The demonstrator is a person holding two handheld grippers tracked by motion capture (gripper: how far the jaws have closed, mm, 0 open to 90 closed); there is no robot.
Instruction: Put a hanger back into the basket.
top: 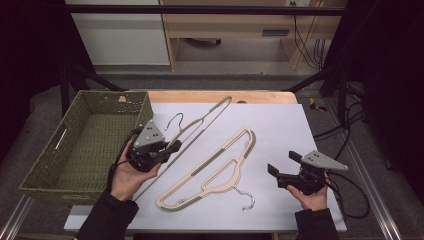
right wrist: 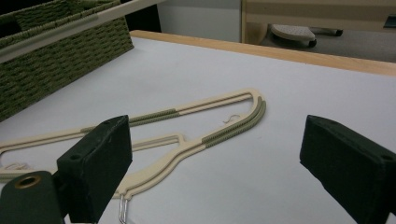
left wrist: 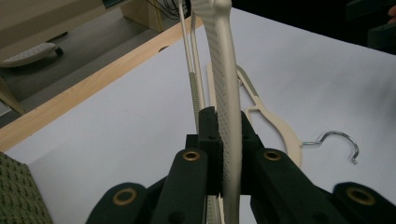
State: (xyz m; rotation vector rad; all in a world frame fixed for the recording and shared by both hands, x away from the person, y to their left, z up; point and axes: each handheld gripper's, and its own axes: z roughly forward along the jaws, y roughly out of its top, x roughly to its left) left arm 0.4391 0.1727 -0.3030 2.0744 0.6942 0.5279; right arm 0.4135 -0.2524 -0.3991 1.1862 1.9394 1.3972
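Left hand-held gripper (left wrist: 223,140) pinching raised cream hanger (left wrist: 219,60) beside green basket (top: 85,145); right hand-held gripper (right wrist: 215,158) spread, nothing between; second hanger (top: 210,172) flat on counter (top: 280,130).

On the left side of the white sheet (top: 280,125), the left gripper (top: 172,146) holds one beige hanger (top: 207,116) by its lower arm, with the jaws closed on it. This hanger is tilted, its far end pointing toward the wooden table edge (top: 220,96), and its metal hook (top: 175,119) rises just above the gripper. A second beige hanger (top: 212,172) lies flat on the sheet between the two hands, with its own metal hook (top: 246,198) near the front edge. The right gripper (top: 281,164) is beside it, near but apart, with open and empty jaws. A green woven basket (top: 80,145) stands at the left, partly over the table edge.
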